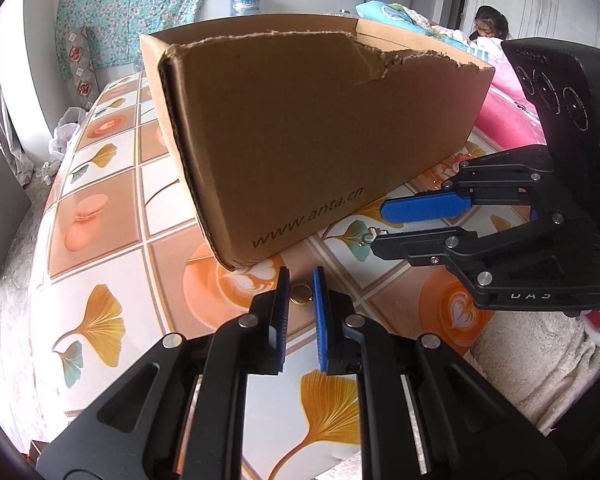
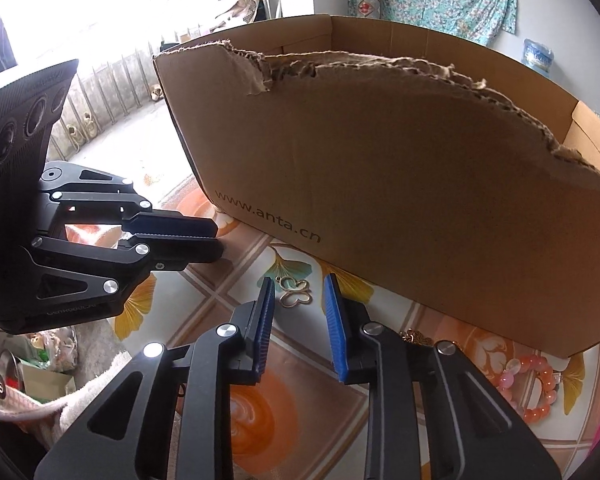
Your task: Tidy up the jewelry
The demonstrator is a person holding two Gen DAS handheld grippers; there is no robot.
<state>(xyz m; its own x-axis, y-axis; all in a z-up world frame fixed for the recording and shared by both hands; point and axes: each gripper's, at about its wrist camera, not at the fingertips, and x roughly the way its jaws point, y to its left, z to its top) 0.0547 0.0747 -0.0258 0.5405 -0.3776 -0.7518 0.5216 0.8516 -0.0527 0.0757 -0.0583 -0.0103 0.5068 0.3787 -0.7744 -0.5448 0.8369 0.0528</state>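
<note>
**A:** Looking at the left tool (image 1: pixel 301 290), I see a small gold ring (image 1: pixel 301 295) lying on the tabletop (image 1: pixel 100 240) between its fingers, just short of the torn cardboard box (image 1: pixel 300 140). The gap is narrow, yet I cannot tell whether the pads actually press on the ring.

**B:** And the right tool (image 2: pixel 299 294)?

**A:** Its fingers stand apart on either side of a gold butterfly pendant (image 2: pixel 294 291), which lies flat on the tabletop close to the box wall. No pad touches it, so it is released.

**B:** What might go wrong?

**A:** 2 things, I would guess. The ring is low and smooth; if the pads close above its middle, it could squirt out and roll under the box edge. The pendant is thin wire, flat on a glossy surface, so the fingers may skate over it or catch 1 wing and flip it away.

**B:** Anything else nearby?

**A:** A pink and orange bead bracelet (image 2: pixel 534 384) sits on the tabletop off to the right, beside the box corner, and a gold chain (image 2: pixel 414 336) peeks from behind the right tool's linkage. A careless sweep could drag that.
</note>
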